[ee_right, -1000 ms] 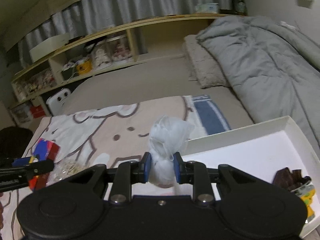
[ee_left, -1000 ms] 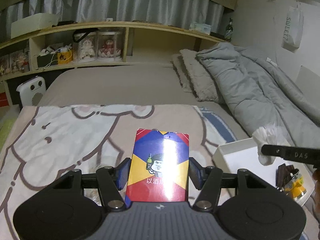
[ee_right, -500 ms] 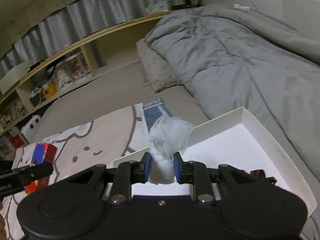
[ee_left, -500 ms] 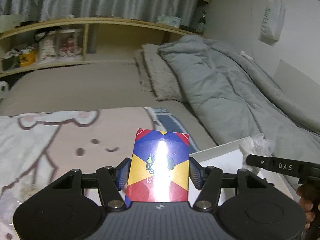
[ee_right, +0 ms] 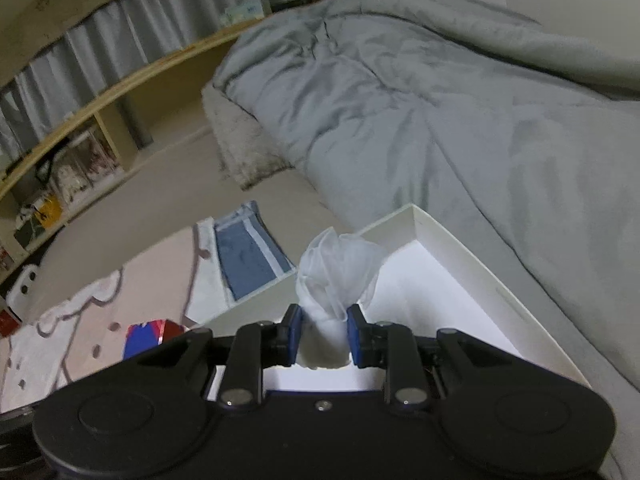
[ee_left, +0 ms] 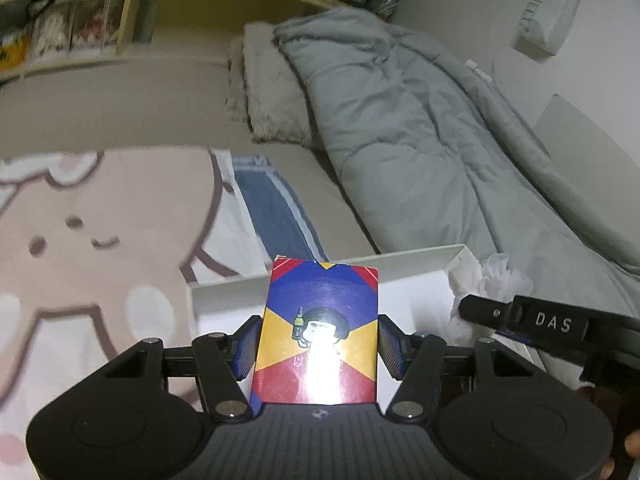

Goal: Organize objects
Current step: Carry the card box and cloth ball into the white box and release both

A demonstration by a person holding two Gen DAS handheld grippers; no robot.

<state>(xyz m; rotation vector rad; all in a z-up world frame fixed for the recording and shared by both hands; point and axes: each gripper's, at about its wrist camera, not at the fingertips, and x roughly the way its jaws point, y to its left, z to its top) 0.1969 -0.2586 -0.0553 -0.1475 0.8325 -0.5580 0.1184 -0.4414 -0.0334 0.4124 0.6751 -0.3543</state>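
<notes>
Rumpled grey quilt [ee_right: 420, 100] behind rigid white tray [ee_right: 460, 256]; fingers pinch crinkly tissue [ee_right: 336, 276] & glossy box [ee_left: 318, 332].

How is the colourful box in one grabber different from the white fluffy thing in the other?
The colourful box is flat, stiff and glossy, red, blue and yellow; the white crumpled wad is soft, bunched and plain. The left gripper holds the box across wide jaws; the right gripper pinches the wad narrowly. Both are held over the white tray.
</notes>
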